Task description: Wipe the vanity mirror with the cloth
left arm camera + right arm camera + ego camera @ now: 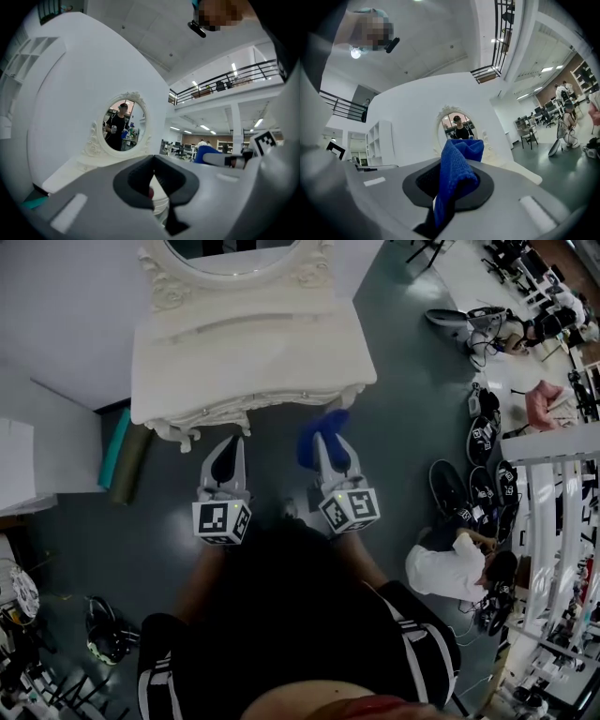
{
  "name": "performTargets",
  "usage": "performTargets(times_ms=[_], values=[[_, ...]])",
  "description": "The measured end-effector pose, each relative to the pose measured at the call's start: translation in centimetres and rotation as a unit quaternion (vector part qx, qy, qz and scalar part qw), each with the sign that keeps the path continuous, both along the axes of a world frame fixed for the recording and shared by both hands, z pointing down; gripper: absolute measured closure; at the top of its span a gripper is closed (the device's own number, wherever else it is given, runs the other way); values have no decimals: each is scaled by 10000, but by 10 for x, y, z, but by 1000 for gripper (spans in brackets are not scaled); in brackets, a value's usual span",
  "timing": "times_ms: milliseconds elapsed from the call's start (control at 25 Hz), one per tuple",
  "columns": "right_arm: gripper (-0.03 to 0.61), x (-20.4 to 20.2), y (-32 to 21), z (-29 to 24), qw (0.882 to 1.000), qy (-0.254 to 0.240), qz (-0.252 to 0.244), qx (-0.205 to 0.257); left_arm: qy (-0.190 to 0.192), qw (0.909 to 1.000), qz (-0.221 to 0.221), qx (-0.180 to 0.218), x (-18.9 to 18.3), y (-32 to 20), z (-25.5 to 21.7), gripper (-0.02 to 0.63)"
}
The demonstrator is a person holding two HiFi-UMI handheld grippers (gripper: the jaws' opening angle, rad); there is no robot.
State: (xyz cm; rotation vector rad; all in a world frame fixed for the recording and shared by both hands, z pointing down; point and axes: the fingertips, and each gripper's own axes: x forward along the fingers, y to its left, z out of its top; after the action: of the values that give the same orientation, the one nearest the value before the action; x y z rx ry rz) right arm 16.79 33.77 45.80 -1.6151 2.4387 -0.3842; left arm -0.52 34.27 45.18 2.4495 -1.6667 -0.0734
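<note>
At lower centre of the head view, right gripper [330,456] clenched on the blue cloth [322,427], a soft, nubby fold bunched past the tips; left gripper [226,457] pressed closed on nothing. Both just short of the cream vanity table [253,343], glossy, with carved scroll edging. At top centre, oval mirror [234,253] in an ornate frame, well apart from the cloth. Probably best to lift and reach over the tabletop, spread the cloth flat on the glass, press lightly, overlap strokes and avoid the raised carving.
</note>
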Motion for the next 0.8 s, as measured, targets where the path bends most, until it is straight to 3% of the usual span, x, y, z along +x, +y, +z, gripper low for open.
performTargets(times_ms=[480, 800], values=[[538, 43, 0, -1, 9999, -102, -53, 3, 38, 9998, -211, 0, 41, -6, -6, 604], [538, 61, -17, 6, 9997, -193, -132, -1, 15, 9989, -457, -62, 48, -13, -1, 604]])
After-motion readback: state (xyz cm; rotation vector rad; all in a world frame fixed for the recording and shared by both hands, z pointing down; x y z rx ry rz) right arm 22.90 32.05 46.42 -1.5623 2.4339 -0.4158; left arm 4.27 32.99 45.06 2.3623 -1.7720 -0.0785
